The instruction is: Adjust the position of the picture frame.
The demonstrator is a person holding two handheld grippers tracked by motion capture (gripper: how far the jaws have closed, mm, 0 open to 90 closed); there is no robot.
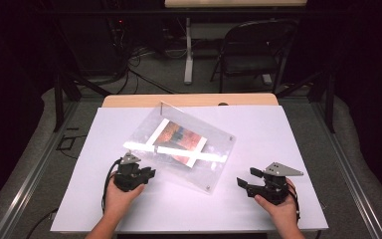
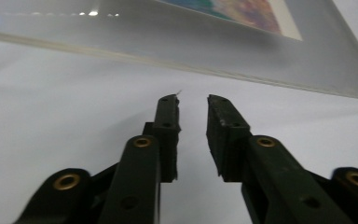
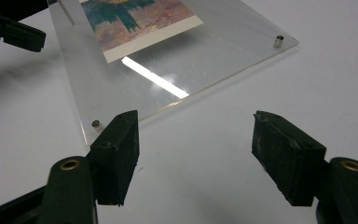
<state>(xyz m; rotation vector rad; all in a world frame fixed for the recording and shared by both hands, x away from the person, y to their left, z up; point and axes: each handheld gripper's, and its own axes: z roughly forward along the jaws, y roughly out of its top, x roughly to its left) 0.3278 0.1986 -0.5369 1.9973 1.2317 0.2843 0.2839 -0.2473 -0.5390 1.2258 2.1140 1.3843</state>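
Note:
A clear acrylic picture frame (image 1: 206,167) lies at an angle in the middle of the white table (image 1: 288,144), with a colourful print (image 1: 179,137) inside it. Small metal standoffs (image 3: 95,124) sit at its corners. My left gripper (image 1: 148,175) rests just off the frame's near-left edge. In the left gripper view its jaws (image 2: 193,100) stand a narrow gap apart, nothing between them, pointing at the frame's edge (image 2: 168,56). My right gripper (image 1: 245,178) sits to the right of the frame's near corner, and its jaws (image 3: 196,120) are wide open and empty.
The white surface runs bare along the near edge and on both sides of the frame. A strip of wooden table top (image 1: 189,100) shows at the far edge. Beyond it stand a dark folding chair (image 1: 253,50) and a white table leg (image 1: 189,50), with cables on the floor.

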